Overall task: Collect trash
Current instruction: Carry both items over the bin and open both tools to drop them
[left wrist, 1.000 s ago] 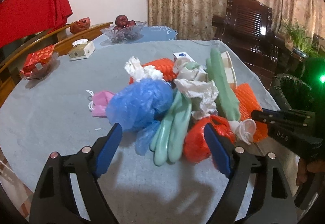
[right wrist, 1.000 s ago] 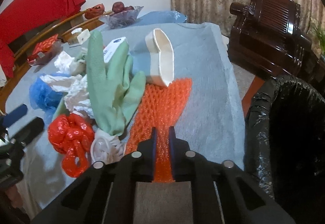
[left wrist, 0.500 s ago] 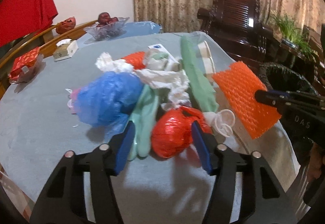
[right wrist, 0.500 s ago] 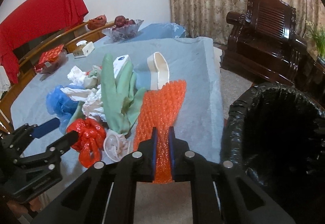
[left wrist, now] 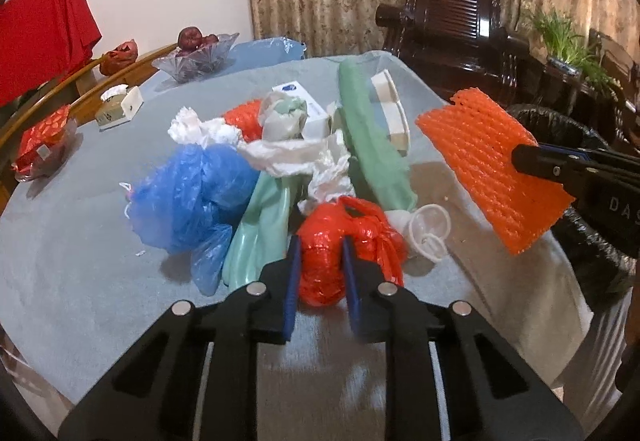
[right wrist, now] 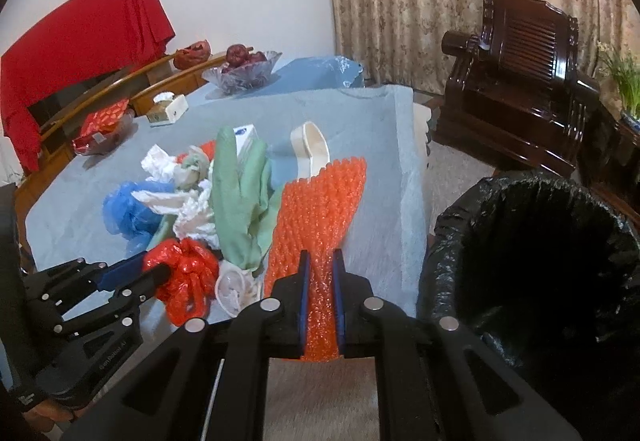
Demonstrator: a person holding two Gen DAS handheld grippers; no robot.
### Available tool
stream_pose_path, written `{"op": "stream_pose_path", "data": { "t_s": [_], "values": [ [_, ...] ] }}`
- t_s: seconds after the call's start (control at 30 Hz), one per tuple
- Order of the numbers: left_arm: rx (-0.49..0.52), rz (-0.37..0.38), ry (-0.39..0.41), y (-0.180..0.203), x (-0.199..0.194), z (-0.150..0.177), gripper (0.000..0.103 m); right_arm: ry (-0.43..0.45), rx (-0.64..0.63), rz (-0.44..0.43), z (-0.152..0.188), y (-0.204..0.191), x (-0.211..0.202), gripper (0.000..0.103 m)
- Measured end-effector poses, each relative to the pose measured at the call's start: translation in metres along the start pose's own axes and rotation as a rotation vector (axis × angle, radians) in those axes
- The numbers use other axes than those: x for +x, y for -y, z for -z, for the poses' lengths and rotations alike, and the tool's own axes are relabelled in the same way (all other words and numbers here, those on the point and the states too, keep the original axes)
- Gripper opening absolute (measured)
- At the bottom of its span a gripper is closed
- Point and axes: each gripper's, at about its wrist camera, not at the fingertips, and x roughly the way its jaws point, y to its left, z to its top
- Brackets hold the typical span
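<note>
A: Where's the red plastic bag (left wrist: 320,261) now?

B: At the near edge of the surface (left wrist: 60,241), at the front of the trash heap, squeezed between the blue pads of the left tool (left wrist: 319,273). A second ago those jaws stood wide, on either side of the heap's front; now they are closing, and the pads already press into the crumpled bag from both sides.

A: And the right tool (right wrist: 319,295)?

B: Clamped on the orange foam net (right wrist: 320,217), as before. The net lay flat on the surface a second ago; now it is lifted off it, out past the right edge, near the black-lined trash bin (right wrist: 532,261).

A: What sits around the red bag?

B: A white plastic cup (left wrist: 430,231) just beside it on the right, a pale green rubber glove (left wrist: 260,225) touching it on the left, then a blue plastic bag (left wrist: 188,197). Behind it lie crumpled white paper (left wrist: 288,155) and a darker green glove (left wrist: 372,145) running toward the far edge.

A: Does one view add anything?

B: The left wrist view shows the net hanging clear in the air. The right wrist view shows the bin's dark open mouth, which the left view only catches at its rim, and the left tool from the side with the bag at its tips.
</note>
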Motion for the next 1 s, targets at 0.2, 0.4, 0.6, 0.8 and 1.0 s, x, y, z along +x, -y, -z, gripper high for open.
{"op": "stream_pose_path", "data": {
  "t_s": [0.2, 0.4, 0.6, 0.8, 1.0],
  "values": [
    [-0.005, 0.024, 0.068, 0.002, -0.032, -0.014, 0.018, 0.046, 0.005, 0.008, -0.004, 0.002, -0.023, 0.01],
    [0.01, 0.074, 0.133, 0.022, -0.058, -0.033, 0.018, 0.112, 0.02, 0.04, -0.013, 0.015, -0.055, 0.01],
    [0.057, 0.164, 0.15, 0.064, -0.057, -0.051, 0.018, 0.152, 0.07, 0.117, -0.011, 0.049, -0.084, 0.01],
    [0.114, 0.257, 0.164, 0.116, -0.046, -0.065, 0.018, 0.149, 0.14, 0.226, 0.006, 0.092, -0.104, 0.01],
    [0.139, 0.337, 0.163, 0.163, -0.032, -0.078, 0.018, 0.138, 0.212, 0.311, 0.025, 0.13, -0.117, 0.01]
  ]
}}
